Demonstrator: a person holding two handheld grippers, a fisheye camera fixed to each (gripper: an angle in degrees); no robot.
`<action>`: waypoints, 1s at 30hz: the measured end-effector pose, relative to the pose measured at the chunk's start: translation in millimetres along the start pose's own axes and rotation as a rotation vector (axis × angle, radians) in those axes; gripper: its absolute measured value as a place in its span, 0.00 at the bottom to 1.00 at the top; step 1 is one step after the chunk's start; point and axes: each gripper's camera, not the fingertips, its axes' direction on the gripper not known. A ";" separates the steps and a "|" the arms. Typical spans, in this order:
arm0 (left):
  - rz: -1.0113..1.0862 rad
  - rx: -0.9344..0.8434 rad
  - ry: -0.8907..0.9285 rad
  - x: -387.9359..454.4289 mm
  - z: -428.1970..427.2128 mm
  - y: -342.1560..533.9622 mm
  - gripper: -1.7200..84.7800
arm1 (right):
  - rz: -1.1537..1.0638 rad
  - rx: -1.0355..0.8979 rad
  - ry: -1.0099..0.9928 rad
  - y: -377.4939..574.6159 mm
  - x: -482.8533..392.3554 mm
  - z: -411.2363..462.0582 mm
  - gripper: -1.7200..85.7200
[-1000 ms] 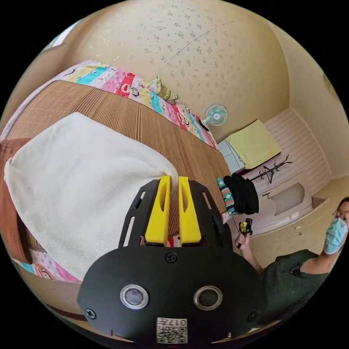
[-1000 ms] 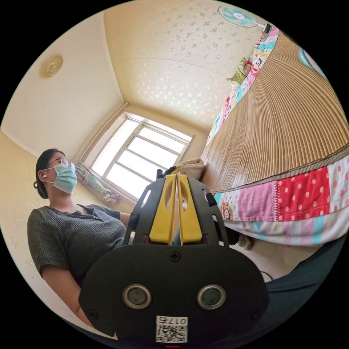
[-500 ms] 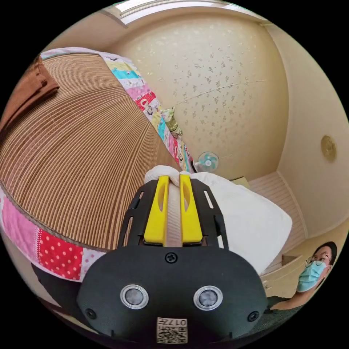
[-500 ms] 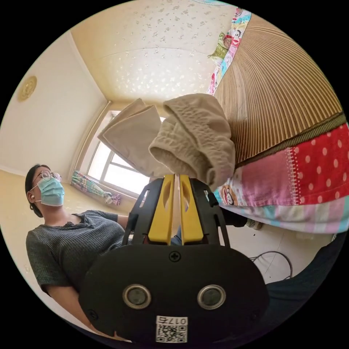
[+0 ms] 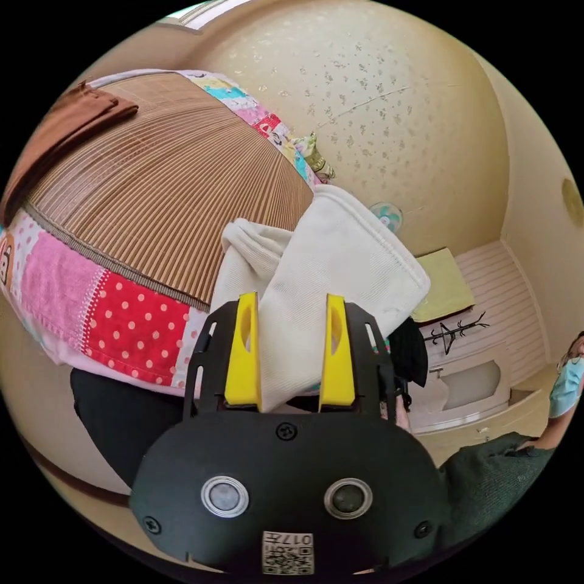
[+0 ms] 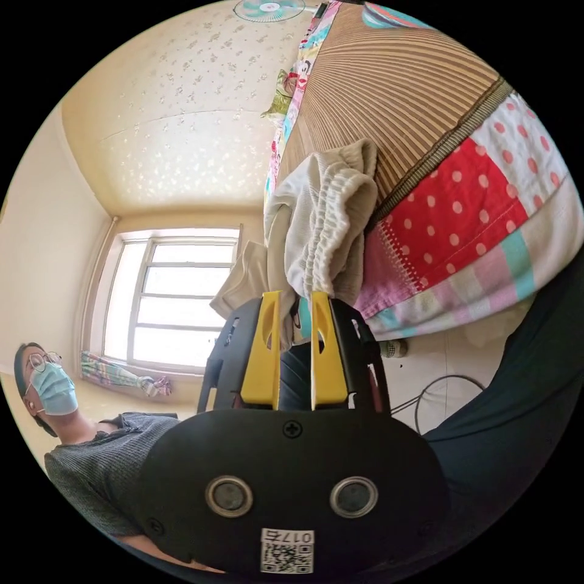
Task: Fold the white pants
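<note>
The white pants [image 5: 340, 267] sit bunched at the near edge of the bed, half on the bamboo mat [image 5: 164, 182] and half over the patchwork quilt [image 5: 121, 316]. My left gripper [image 5: 291, 298] is open, its yellow jaws wide apart with a fold of the pants lying loosely between them. In the right gripper view the gathered elastic waistband of the pants [image 6: 328, 225] hangs over the mat's edge. My right gripper [image 6: 296, 295] is just below it, jaws slightly parted, with a bit of cloth at the tips.
A brown garment [image 5: 67, 121] lies on the far side of the mat. A person in a face mask [image 6: 55, 389] stands by the window [image 6: 176, 298]. A fan [image 5: 384, 214] and a coat rack [image 5: 453, 331] stand beyond the bed. A cable [image 6: 426, 395] lies on the floor.
Both grippers carried the pants to the bed's near edge. The left jaws have opened wide; the right jaws have parted a little. The pants now rest bunched on the mat's edge.
</note>
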 end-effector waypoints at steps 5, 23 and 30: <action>0.005 -0.313 0.065 -1.7 91.8 0.5 0.13 | -0.059 -0.152 0.016 -8.4 0.3 46.7 0.18; 0.448 -0.716 0.154 158.0 252.9 187.7 0.07 | -0.450 -0.209 0.194 -138.3 -54.2 202.3 0.14; 0.567 -0.716 0.218 173.7 232.2 196.6 0.07 | -0.694 -0.667 0.308 -27.4 -70.5 301.2 0.32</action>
